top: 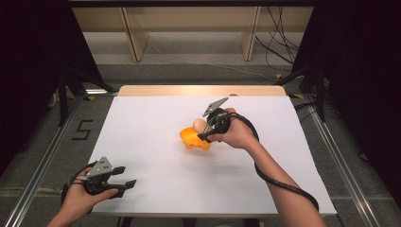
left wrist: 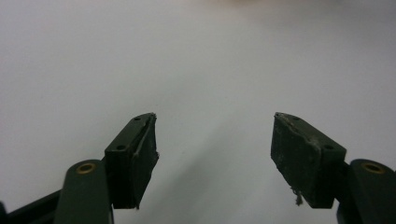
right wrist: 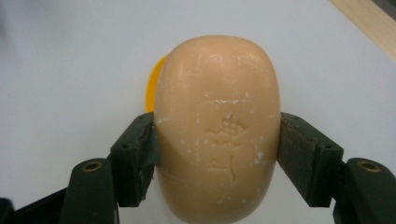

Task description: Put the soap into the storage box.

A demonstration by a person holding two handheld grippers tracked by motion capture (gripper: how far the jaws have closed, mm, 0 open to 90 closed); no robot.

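A tan oval bar of soap (right wrist: 217, 126) with a stamped mark sits between the pads of my right gripper (right wrist: 217, 154), which press on both its sides. In the high view the right gripper (top: 206, 128) holds the soap (top: 199, 125) just above an orange soap dish (top: 193, 138) near the middle of the white table. An orange edge of the dish (right wrist: 152, 88) peeks out behind the soap. My left gripper (top: 123, 177) rests low at the front left of the table, jaws wide apart. The left gripper (left wrist: 215, 140) has nothing between its pads.
The white sheet (top: 151, 156) covers the table, with a wooden strip (top: 203, 91) along its far edge. Metal rails (top: 42, 156) run along both sides. Wooden furniture legs and cables (top: 279, 47) stand beyond the table.
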